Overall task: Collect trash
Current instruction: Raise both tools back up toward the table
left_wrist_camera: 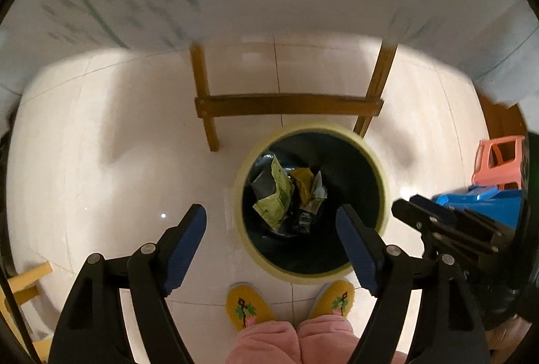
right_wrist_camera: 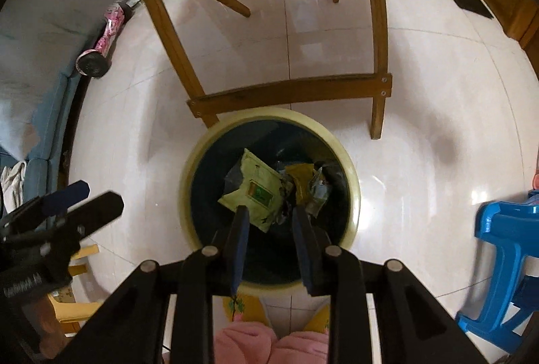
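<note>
- My left claw (left_wrist_camera: 271, 224) hangs spread wide above the floor, pointing steeply down, with nothing between its blue pads (left_wrist_camera: 188, 246).
- My right claw (right_wrist_camera: 269, 229) stands part-way spread, a narrow gap between its pads (right_wrist_camera: 240, 242), and I see nothing pinched there either; the wrappers visible through the gap lie lower down, in the bin.
- The trash sits inside the round trash bin (left_wrist_camera: 379, 161), which has a pale yellow rim and a dark liner: a light green packet (right_wrist_camera: 256, 195), a mustard-yellow wrapper (right_wrist_camera: 301, 182) and a crumpled silvery wrapper (right_wrist_camera: 318, 190) beside it, all loose in the bottom.
- I judge these to be very light, thin and limp, with glossy film that could slip from the pads. None looks fragile. If one had to be lifted again, a raised crumpled edge or a folded corner would give the best hold, not the flat face.
- The bin itself looks light and stiff; its rim would be the place to grip.
- The left wrist view shows both yellow slippers (left_wrist_camera: 247, 305) at the bin's near edge, and the right claw entering from the side.
- The right wrist view shows more of the wooden chair legs (right_wrist_camera: 289, 89) behind the bin, a blue plastic stool (right_wrist_camera: 505, 239), and a pink patterned object (right_wrist_camera: 104, 42) on the floor that may or may not be trash.
</note>
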The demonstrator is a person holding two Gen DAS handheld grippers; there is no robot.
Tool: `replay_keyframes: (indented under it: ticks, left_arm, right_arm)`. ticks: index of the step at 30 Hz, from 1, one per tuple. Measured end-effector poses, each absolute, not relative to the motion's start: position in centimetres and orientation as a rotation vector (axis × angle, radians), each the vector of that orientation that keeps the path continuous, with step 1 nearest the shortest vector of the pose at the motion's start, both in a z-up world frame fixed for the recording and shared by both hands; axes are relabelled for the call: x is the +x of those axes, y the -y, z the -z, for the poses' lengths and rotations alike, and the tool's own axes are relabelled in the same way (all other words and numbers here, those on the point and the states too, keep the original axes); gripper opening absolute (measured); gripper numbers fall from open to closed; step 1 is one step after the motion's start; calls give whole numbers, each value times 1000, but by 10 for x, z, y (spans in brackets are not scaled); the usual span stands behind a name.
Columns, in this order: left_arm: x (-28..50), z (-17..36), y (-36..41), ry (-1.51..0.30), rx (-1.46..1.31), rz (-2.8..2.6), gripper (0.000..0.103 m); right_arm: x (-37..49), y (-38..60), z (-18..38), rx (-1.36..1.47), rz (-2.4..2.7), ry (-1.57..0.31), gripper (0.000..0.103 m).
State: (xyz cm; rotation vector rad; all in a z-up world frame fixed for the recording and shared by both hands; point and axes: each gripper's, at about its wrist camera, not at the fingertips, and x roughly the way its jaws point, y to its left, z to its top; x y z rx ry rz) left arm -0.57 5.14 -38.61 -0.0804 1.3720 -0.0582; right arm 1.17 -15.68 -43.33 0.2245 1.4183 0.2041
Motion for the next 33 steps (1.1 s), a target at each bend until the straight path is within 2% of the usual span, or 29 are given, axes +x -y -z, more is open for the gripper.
replay_keyframes:
  ticks: [23, 33]
  left_arm:
    - [-4, 101, -65, -1207, -95, 99, 78]
    - [0, 29, -70, -1135, -84, 111, 78]
  right_arm:
    - [10, 144, 157, 174, -223, -1259, 27]
    - [5, 143, 76, 170, -200, -1171, 27]
